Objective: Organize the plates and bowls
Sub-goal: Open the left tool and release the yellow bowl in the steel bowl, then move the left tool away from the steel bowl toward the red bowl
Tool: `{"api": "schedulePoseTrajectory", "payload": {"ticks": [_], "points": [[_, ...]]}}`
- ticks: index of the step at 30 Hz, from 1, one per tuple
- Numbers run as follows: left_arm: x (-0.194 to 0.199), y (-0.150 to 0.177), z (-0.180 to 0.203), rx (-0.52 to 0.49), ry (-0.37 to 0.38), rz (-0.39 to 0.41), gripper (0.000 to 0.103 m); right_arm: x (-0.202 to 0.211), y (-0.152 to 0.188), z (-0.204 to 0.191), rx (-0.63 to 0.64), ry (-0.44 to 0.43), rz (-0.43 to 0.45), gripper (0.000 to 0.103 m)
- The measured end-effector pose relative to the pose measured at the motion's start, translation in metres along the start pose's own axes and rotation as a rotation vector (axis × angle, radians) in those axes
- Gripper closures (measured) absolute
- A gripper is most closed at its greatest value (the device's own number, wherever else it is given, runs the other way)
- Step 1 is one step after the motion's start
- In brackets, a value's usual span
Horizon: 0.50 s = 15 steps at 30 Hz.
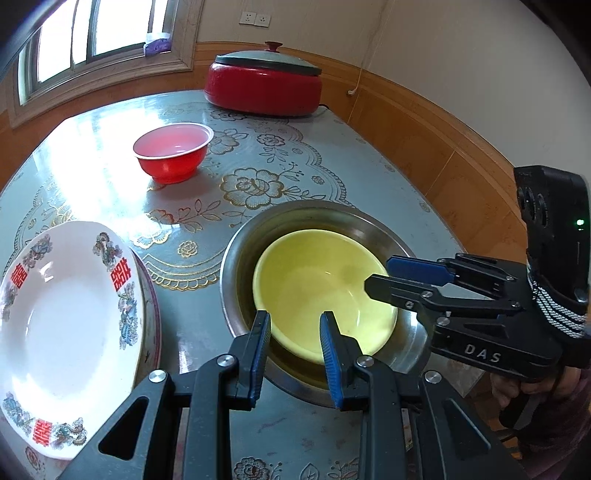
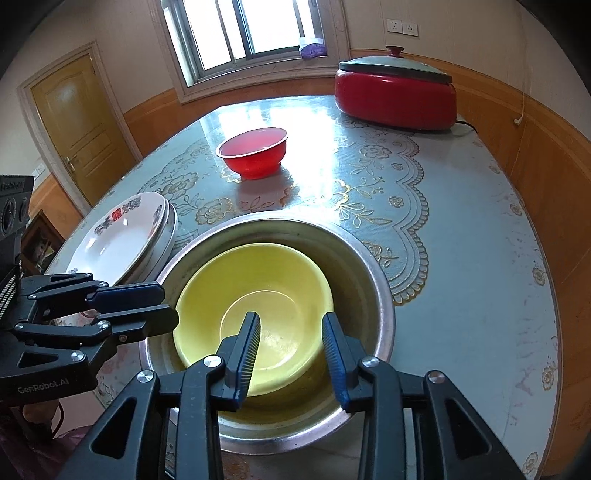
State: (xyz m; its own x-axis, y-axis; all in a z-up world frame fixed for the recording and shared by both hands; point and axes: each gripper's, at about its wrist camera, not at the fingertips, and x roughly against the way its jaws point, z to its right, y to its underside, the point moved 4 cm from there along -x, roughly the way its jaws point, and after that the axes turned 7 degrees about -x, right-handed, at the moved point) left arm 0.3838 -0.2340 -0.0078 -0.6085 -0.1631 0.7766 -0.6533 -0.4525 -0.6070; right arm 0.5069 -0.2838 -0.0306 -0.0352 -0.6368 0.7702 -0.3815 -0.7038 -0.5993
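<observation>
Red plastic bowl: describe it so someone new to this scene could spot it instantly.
Start at the big red electric cooker with the grey lid at the far end of the floral-covered table. Nearer the window side, standing alone and upright, is the small red plastic bowl. Unlike the yellow bowl, which is nested in the steel basin, it holds nothing and touches nothing else.

We see bright daylight from the window (image 2: 251, 33), blown out to white. It throws strong glare across the glossy worktop (image 1: 110, 147) and a soft shadow beside the red bowl (image 2: 255, 153). Both fisheye views bend hard at the edges, with dark corners. Focus is sharp throughout.
</observation>
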Motion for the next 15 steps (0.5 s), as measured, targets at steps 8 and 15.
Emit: {"api": "schedulePoseTrajectory", "payload": {"ticks": [8, 15], "points": [[-0.014, -0.001, 0.009, -0.024, 0.025, -0.024, 0.075, -0.001, 0.002, 0.008, -0.009, 0.032, 0.007, 0.069], [-0.013, -0.002, 0.010, -0.027, 0.018, -0.016, 0.075, 0.003, -0.001, 0.009, -0.029, 0.018, 0.024, 0.069]]}}
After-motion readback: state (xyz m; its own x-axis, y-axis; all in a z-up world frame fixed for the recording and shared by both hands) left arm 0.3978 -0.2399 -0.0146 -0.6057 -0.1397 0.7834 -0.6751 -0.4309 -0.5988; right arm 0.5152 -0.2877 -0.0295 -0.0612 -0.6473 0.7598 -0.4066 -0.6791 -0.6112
